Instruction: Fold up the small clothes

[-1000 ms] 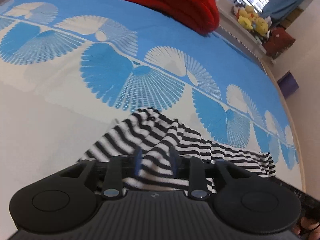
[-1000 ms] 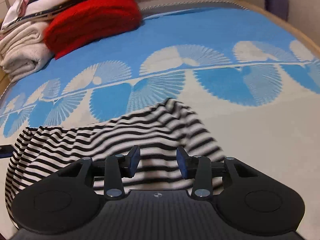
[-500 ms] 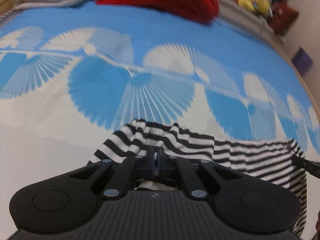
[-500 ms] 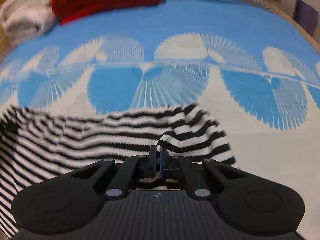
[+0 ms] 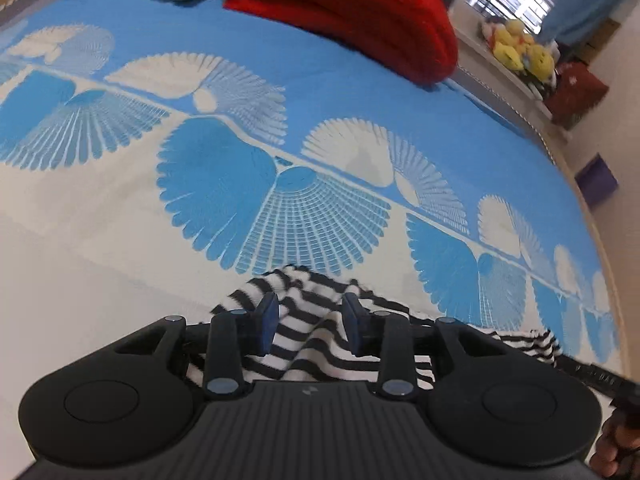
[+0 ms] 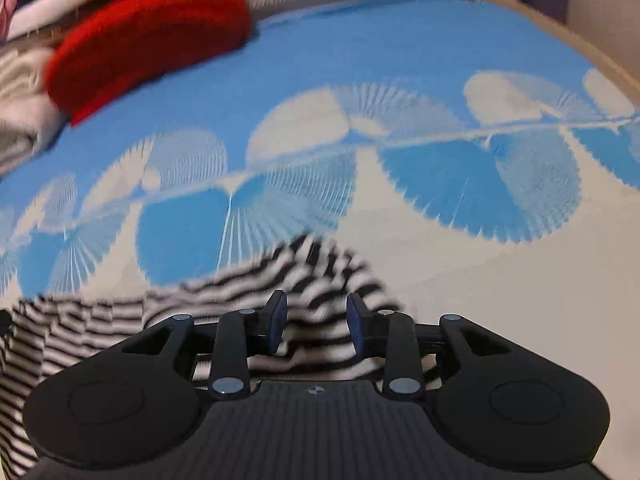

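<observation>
The striped garment point(image 5: 320, 336) lies rumpled on the bed point(image 5: 120, 240), long axis 3 to 9 o'clock, black-and-white. Left gripper point(image 5: 311, 322) and right gripper point(image 6: 316, 322) are both opening, cloth between unpressed.
</observation>
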`<control>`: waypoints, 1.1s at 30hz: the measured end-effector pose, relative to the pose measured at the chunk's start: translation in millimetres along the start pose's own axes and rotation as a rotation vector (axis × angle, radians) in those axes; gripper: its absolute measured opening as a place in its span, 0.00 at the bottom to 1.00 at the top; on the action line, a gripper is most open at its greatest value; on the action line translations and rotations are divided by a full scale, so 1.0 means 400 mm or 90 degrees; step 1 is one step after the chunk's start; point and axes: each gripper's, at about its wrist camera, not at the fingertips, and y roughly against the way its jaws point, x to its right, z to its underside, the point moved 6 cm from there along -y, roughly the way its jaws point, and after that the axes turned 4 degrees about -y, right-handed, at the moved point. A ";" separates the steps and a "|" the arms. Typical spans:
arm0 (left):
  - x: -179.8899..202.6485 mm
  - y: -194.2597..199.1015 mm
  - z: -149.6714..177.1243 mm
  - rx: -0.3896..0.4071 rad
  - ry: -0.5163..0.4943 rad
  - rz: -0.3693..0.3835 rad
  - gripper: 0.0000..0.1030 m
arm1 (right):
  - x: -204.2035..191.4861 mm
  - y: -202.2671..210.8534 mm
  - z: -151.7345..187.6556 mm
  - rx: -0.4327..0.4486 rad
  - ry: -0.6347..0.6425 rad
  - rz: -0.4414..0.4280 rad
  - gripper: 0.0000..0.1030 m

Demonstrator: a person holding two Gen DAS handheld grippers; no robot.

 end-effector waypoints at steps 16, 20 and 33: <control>0.071 0.035 0.011 0.013 -0.038 0.034 0.22 | 0.059 0.044 -0.016 0.007 -0.072 0.023 0.42; 0.127 -0.013 0.077 -0.079 -0.093 0.067 0.22 | 0.002 0.076 0.004 -0.009 -0.060 -0.052 0.45; 0.181 0.075 0.097 -0.056 -0.146 0.057 0.23 | -0.012 0.053 0.113 -0.107 0.015 -0.048 0.55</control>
